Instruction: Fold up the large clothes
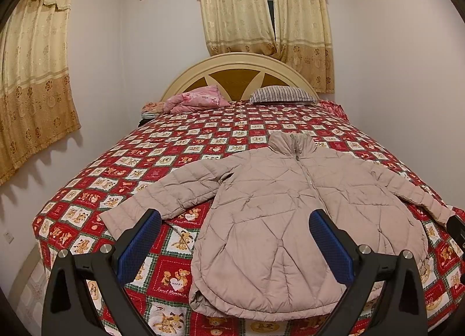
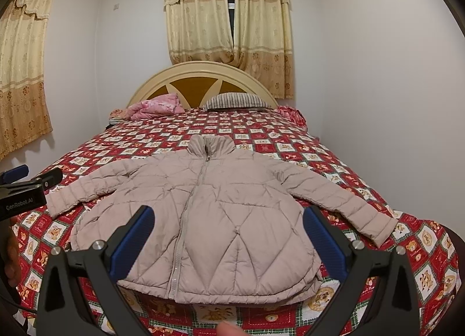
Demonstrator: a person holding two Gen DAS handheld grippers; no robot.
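bed (image 2: 334,161), red teddy-bear quilt, carries all | puffer jacket (image 2: 232,219): pale pink-beige, zipped, front up, sleeves spread wide, collar toward the headboard, hem at the near edge | my left gripper (image 1: 235,237): jaws wide apart, holding nothing, above the hem's left side | my right gripper (image 2: 228,231): jaws wide apart, holding nothing, above the hem

"GenRobot.AI" stands in white on the left gripper (image 2: 21,187); "HAPPY" on a bedspread (image 1: 174,282) heart.
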